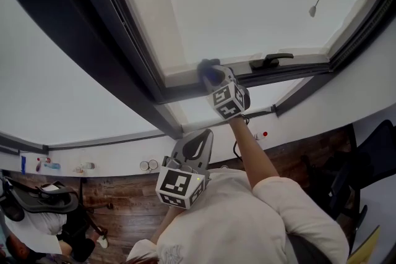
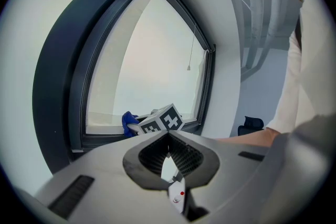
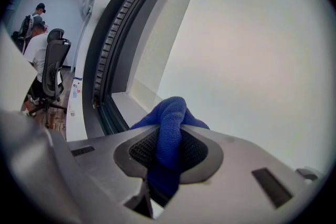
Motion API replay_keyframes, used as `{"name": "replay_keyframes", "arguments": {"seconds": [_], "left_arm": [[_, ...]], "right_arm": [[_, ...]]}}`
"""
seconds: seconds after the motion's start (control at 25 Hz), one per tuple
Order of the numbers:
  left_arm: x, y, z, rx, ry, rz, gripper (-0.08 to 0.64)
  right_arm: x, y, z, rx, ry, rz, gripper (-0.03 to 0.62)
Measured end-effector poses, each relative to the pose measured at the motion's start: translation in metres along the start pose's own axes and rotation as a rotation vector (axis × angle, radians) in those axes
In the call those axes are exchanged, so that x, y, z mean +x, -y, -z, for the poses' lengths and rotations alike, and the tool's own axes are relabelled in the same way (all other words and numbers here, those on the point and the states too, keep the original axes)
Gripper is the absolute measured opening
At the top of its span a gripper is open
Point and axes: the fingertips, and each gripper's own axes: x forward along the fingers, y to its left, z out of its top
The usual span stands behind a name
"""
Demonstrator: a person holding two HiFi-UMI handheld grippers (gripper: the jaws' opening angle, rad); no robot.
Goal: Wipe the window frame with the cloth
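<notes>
Your right gripper [image 3: 168,152] is clamped on the blue cloth [image 3: 172,115], and the cloth's bunched end pokes out ahead at the window frame [image 3: 107,81]. The frame's lower rail runs away to the gripper's left. Your left gripper [image 2: 169,157], closed on nothing, hangs well behind.

The left gripper [image 1: 197,144] and right gripper [image 1: 211,74] are smooth grey shells, each bearing a white cube [image 1: 180,186] with black square markers, and the person wears a pale shirt [image 1: 247,225].

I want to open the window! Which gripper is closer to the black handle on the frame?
Right. The right gripper, clamping the blue cloth, is on the window frame just left of the handle; the left gripper hangs lower, off the frame.
</notes>
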Motion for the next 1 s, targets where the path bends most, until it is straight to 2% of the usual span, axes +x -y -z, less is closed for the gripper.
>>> {"name": "replay_keyframes", "arguments": {"seconds": [0.52,1.0], "left_arm": [[0.013,0.009,-0.001,0.008,-0.009,0.035,0.009],[0.026,0.011,-0.004,0.009,0.005,0.031,0.009]], "right_arm": [[-0.013,0.026,0.018,0.018,-0.011,0.061,0.089],[-0.020,0.044,0.030,0.023,-0.009,0.069,0.089]]}}
